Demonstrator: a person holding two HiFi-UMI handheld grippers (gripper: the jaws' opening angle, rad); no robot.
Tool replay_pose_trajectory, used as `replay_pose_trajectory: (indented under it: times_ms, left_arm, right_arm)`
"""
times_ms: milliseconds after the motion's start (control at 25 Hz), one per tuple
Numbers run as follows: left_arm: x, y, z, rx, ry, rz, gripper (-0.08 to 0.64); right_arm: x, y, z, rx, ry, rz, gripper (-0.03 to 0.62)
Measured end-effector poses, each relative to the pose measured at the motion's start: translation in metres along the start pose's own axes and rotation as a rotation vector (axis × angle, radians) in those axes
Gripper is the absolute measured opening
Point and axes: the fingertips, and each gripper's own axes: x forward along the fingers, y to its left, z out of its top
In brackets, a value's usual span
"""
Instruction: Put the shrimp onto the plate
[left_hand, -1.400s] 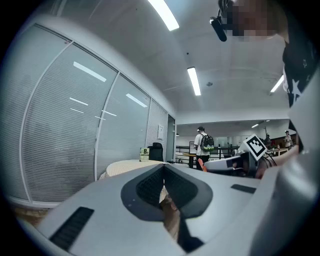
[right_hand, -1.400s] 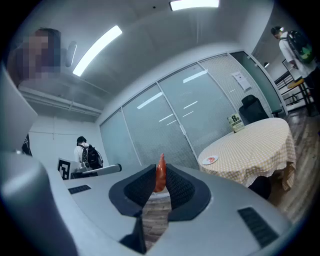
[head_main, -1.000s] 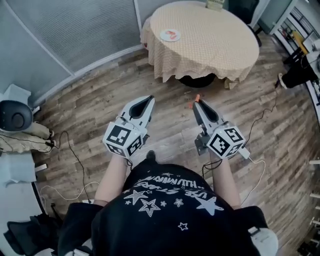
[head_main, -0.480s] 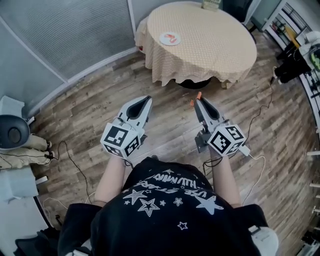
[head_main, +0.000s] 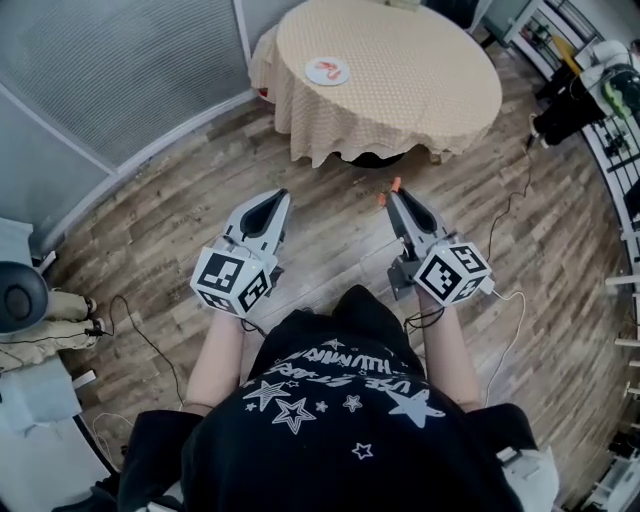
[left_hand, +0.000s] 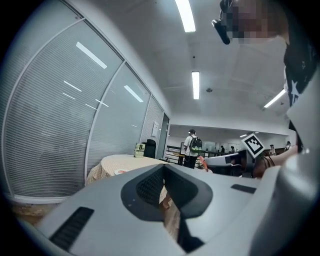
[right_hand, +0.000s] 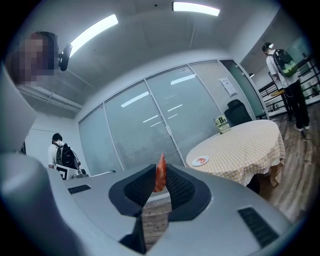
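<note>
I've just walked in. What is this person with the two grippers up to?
A person stands on the wooden floor, short of a round table with a beige checked cloth. The right gripper is shut on a small orange shrimp. The left gripper is shut and empty. The white plate on the table holds something red-orange; this shrimp is not yet there.

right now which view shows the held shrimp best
The right gripper view: the shrimp sits large between the right tool's jaws. The head view shows only its orange tip; the left gripper view, a tiny sliver.
</note>
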Motion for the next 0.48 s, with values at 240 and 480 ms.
replay_pose_trajectory:
  times_ms: [240,480]
  left_arm:
    - [0.026,-0.007,-0.009,0.011,0.033,-0.017,0.008]
    - [0.059,0.018,-0.01,0.028,0.064,0.047,0.008]
  right_arm:
    - [0.011,-0.028,0.007,-0.001,0.013,-0.001,0.072]
    - [0.054,-0.058,0.015,0.033,0.034,0.05,0.072]
